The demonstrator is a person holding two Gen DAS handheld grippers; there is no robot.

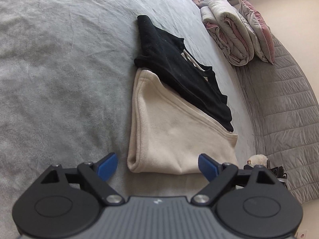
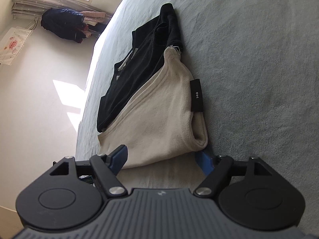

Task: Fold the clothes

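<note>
A folded cream fleece garment [image 1: 169, 123] [image 2: 159, 111] lies on the grey-green bed cover [image 1: 59, 69] [image 2: 259, 59]. It carries a black size tag [image 2: 197, 95]. A black garment [image 1: 175, 67] [image 2: 139, 65] lies beyond it, overlapping its far edge. My left gripper [image 1: 157, 166] is open just short of the cream garment's near fold, with nothing gripped. My right gripper [image 2: 162, 159] stands open at the opposite end. The cream garment's near edge lies between its blue fingers [image 2: 120, 156], and the pads do not clamp it.
A rolled duvet [image 1: 229, 31] and a pink-edged pillow [image 1: 257, 29] sit at the bed's far end by a quilted grey headboard [image 1: 283, 109]. Small items [image 1: 265, 165] lie beside the bed. Bare floor [image 2: 39, 109] and hanging dark clothes [image 2: 61, 23] border the bed's other edge.
</note>
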